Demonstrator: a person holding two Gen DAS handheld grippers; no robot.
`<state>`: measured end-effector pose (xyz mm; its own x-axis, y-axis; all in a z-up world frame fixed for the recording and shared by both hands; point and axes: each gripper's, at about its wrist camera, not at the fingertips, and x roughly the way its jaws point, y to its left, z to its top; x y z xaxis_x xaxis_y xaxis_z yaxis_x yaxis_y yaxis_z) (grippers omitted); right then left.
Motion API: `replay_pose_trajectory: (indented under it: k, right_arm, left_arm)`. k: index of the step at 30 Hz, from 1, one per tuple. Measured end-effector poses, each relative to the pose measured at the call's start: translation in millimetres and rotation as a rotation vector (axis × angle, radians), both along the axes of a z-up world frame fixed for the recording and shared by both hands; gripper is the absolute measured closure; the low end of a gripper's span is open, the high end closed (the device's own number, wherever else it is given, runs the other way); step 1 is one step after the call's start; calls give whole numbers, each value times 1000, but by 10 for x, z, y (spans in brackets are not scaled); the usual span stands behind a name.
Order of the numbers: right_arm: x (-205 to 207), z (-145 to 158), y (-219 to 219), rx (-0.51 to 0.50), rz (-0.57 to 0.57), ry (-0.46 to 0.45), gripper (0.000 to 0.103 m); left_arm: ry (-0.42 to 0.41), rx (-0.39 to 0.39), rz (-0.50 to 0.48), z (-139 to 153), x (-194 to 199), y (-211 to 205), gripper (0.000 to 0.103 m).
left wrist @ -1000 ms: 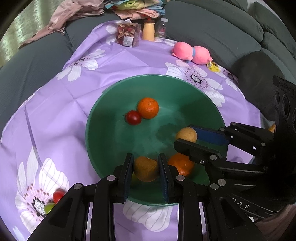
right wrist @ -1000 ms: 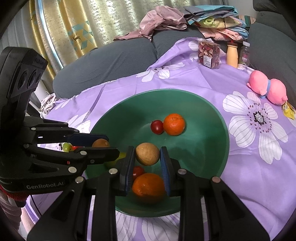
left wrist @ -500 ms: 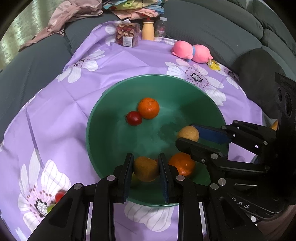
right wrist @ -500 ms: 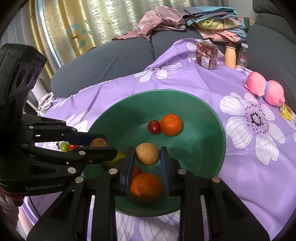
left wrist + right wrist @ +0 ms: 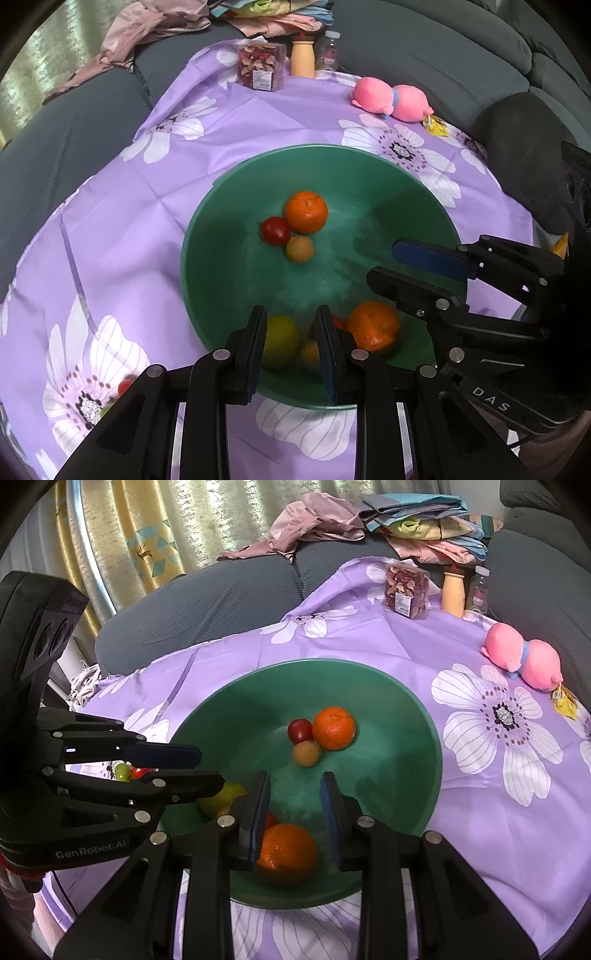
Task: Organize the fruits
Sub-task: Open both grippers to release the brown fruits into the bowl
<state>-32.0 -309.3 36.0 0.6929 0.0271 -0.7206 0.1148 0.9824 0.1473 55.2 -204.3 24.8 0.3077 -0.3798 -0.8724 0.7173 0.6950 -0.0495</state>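
A: Left gripper point(image 5: 290, 345)?
B: Jaws parted, holding nothing; yellow-green fruit point(image 5: 279, 341) below, inside green bowl point(image 5: 207, 221).
A: Right gripper point(image 5: 295, 812)?
B: Gaping, empty; orange point(image 5: 286, 849) beneath. Tan fruit point(image 5: 306, 753), red fruit point(image 5: 300, 730), second orange point(image 5: 334, 727) clustered ahead.

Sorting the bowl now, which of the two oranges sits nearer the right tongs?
The near orange, just below the right tongs at the bowl's front edge; the far orange touches the red fruit.

We hold our left gripper point(image 5: 291, 347) and right gripper point(image 5: 295, 812) side by side, jaws parted, gripping nothing, both aimed toward twelve o'clock.
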Motion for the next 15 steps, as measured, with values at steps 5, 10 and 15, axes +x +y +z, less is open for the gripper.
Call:
replay_pose_trajectory:
  k: [5, 10, 15]
  right_arm:
    - [-32, 31, 4, -1, -11, 0, 73]
    - [-103, 84, 35, -5, -18, -7, 67]
    - [-218, 165, 61, 3, -28, -25, 56]
  left_arm:
    - [-17, 13, 25, 33, -4, 71, 46]
    - [-31, 3, 59, 103, -63, 186, 41]
    - [-16, -30, 113, 169, -140, 511, 41]
